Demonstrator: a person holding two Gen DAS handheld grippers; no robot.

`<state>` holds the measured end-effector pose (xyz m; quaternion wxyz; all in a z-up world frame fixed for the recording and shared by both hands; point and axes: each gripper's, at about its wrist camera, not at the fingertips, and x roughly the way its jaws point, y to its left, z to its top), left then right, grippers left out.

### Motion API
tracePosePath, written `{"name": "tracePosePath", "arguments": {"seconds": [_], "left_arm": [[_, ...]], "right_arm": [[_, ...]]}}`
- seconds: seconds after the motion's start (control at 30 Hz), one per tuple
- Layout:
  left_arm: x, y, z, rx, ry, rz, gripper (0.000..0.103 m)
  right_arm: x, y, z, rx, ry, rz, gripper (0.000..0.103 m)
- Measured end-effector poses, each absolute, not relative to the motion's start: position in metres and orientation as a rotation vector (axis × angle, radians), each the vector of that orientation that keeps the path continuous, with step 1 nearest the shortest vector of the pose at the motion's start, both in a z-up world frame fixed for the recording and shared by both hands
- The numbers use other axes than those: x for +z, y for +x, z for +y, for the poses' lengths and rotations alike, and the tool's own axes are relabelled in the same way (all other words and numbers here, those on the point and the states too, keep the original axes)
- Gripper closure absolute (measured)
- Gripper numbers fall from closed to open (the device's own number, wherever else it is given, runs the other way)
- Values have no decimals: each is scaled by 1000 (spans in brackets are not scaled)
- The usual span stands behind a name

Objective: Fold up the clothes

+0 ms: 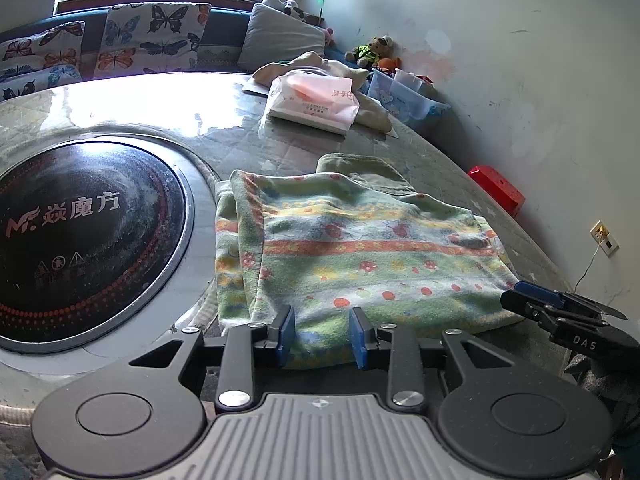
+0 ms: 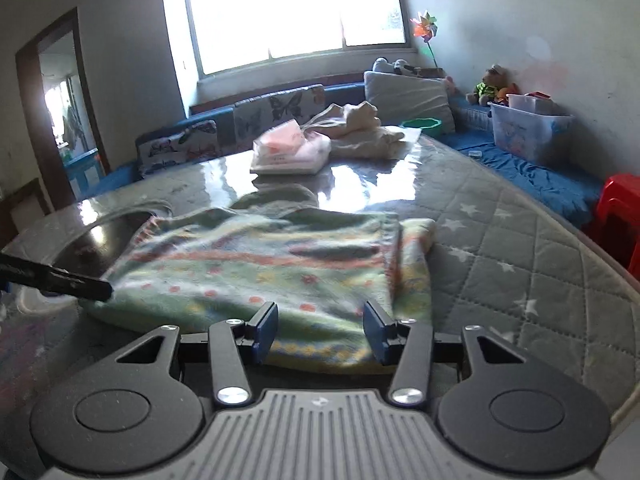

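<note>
On quilted table [image 2: 520, 264], fleecy striped garment [image 1: 360, 248] (flower-printed) lies between both grippers' spread fingers [image 1: 285, 334].

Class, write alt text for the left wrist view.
Open left tongs straddle the near edge of a folded green floral fleece garment on a grey quilted table, beside a round black cooktop; the right tongs reach in from the right.

Garment [image 1: 360, 252] green, orange-striped, floral; table cover [image 2: 520, 264] grey, white stars; cushions [image 1: 152, 36] butterfly-printed.
</note>
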<state>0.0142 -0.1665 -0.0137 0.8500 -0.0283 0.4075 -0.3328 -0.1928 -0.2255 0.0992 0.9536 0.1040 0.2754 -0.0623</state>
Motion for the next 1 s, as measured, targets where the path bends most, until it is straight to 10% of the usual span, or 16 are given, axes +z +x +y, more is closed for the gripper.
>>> {"name": "tracePosePath", "arguments": {"seconds": [1.0], "left_arm": [[8,78,-194,-677,-62,832,69]], "right_arm": [[122,-105,-254,-96,149,584,55]]}}
